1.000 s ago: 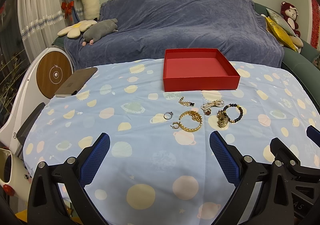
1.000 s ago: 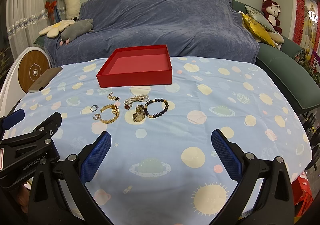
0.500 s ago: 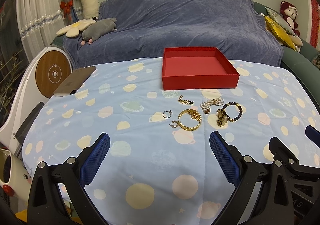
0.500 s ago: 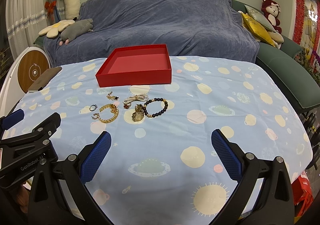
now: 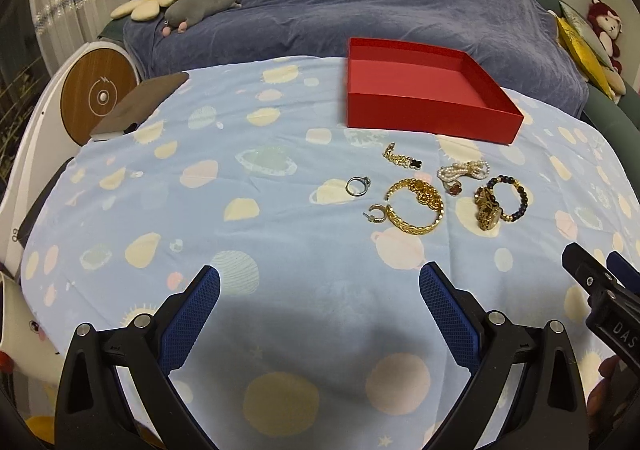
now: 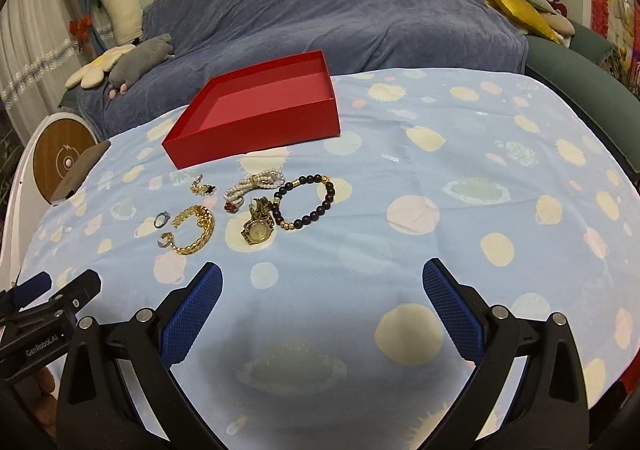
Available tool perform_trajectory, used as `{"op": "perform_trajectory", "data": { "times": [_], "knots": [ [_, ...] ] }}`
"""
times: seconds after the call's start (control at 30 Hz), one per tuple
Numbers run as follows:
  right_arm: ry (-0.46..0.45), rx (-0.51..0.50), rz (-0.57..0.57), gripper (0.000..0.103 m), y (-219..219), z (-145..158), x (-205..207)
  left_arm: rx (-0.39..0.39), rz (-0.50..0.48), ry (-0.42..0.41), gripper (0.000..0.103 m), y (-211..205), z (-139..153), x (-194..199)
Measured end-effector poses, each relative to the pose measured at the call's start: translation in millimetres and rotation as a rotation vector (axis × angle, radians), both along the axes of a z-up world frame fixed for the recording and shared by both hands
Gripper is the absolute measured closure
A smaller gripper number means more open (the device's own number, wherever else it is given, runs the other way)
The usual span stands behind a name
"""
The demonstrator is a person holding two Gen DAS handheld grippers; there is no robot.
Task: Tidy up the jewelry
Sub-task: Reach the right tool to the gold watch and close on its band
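Both grippers hover over the near part of a table draped in a light-blue cloth (image 5: 248, 242) printed with pastel planets and suns. The left gripper (image 5: 319, 308) has its jaws spread wide, with nothing between the blue textured pads (image 5: 192, 314). The right gripper (image 6: 322, 306) likewise stands wide apart and empty, its blue pads (image 6: 452, 314) clear of the cloth.

The shallow red cardboard box (image 5: 424, 89) sits open toward the far side of the table, empty inside. All jewelry lies on the cloth in a loose cluster just in front of the box, between box and grippers:

- A small silver ring with a stone (image 5: 357, 185) lies at the left end of the cluster.
- A small silver hoop earring (image 5: 375, 214) lies just beside the open end of a wide gold chain-link bangle (image 5: 416, 205).
- A short gold chain piece with a black clover charm (image 5: 402, 159) lies nearest the box.
- A white pearl bracelet with a red clover charm (image 5: 464, 173) lies right of the chain piece.
- A gold wristwatch (image 6: 258, 228) rests touching a dark beaded bracelet with gold spacers (image 6: 306, 201), at the right end of the cluster.

A sofa under a blue-grey throw (image 6: 340, 17) stands behind the table. A flat brown rectangular object (image 5: 140, 103) lies at the table's far left edge.
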State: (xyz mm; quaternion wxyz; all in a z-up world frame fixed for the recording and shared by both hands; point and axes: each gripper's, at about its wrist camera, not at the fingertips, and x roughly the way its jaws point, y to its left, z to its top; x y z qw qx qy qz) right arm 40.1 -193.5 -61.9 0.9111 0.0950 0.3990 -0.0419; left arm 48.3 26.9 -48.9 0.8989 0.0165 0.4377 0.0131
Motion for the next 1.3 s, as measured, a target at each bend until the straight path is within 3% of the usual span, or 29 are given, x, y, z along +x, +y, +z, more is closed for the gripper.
{"op": "perform_trajectory", "data": {
  "times": [0.2, 0.23, 0.33, 0.37, 0.43, 0.7, 0.83, 1.07, 1.3],
  "knots": [
    [0.013, 0.015, 0.07, 0.005, 15.7, -15.1, 28.2, 0.006, -0.008, 0.055, 0.006, -4.2, -25.3, 27.4],
    [0.013, 0.019, 0.082, 0.008, 18.0, -17.4, 31.7, -0.004, -0.024, 0.062, 0.006, -6.3, -27.8, 30.3],
    [0.043, 0.028, 0.115, 0.033, 24.0, -28.1, 46.7, -0.007, -0.041, 0.063, 0.006, -10.6, -32.7, 36.2],
    [0.054, 0.051, 0.125, 0.038, 24.9, -31.7, 51.4, -0.027, -0.048, 0.067, 0.006, -11.4, -32.9, 38.2],
    [0.065, 0.082, 0.141, 0.041, 28.1, -37.0, 58.3, -0.046, -0.053, 0.068, 0.006, -11.2, -33.0, 40.5],
    [0.064, 0.015, 0.171, 0.046, 42.8, -47.5, 74.7, -0.068, -0.013, 0.121, 0.006, 4.1, -50.7, 55.0],
    [0.063, -0.021, 0.167, 0.071, 44.0, -48.3, 75.5, -0.066, -0.04, 0.112, 0.006, 3.6, -51.4, 57.1],
    [0.071, -0.017, 0.151, 0.095, 35.2, -46.9, 66.7, -0.125, -0.041, 0.058, 0.006, -0.7, -41.8, 56.4],
    [0.064, 0.007, 0.141, 0.095, 23.8, -42.8, 56.5, -0.096, -0.125, 0.039, 0.006, -24.8, -39.6, 56.0]
  ]
}}
